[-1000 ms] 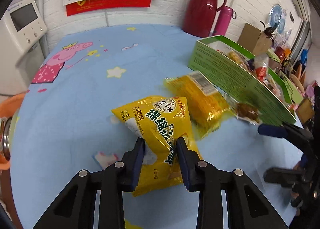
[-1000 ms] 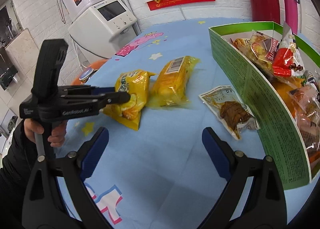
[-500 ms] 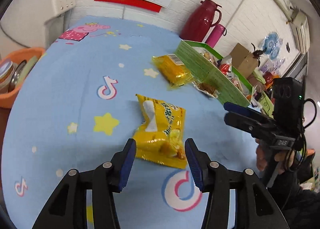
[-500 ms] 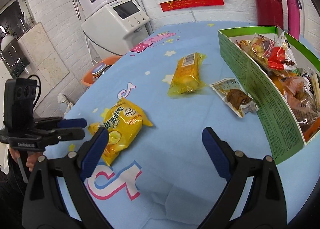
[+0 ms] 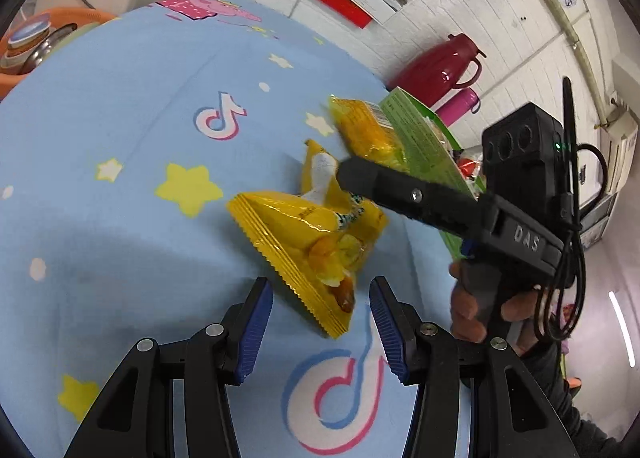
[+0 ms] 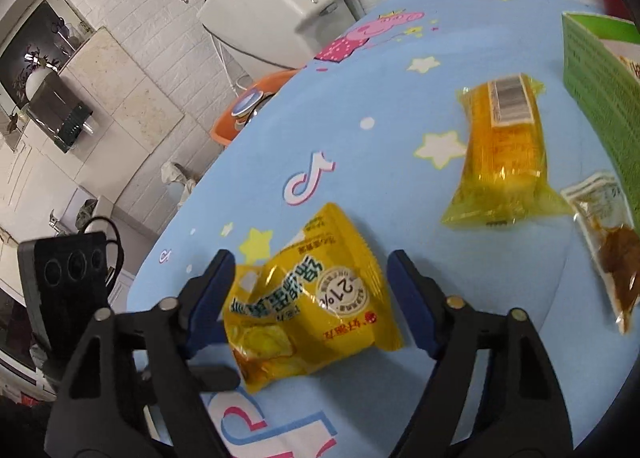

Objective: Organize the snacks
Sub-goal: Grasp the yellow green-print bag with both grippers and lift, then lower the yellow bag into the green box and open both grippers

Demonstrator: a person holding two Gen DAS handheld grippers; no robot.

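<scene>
So the right gripper (image 6: 308, 294) was spread wide around the yellow snack bag (image 6: 308, 298) on the blue tablecloth (image 6: 360, 162), nothing pinched yet, while the left gripper (image 5: 320, 322) sat open just short of the bag's crimped edge. Looked like the pickup step. I'd say it needed to close, then carry past the orange pack (image 6: 500, 154) to the green box (image 6: 600, 70).

Both wrist views look down closely, from opposing sides, sharing the yellow snack bag (image 5: 320, 230) (image 6: 308, 306).
</scene>
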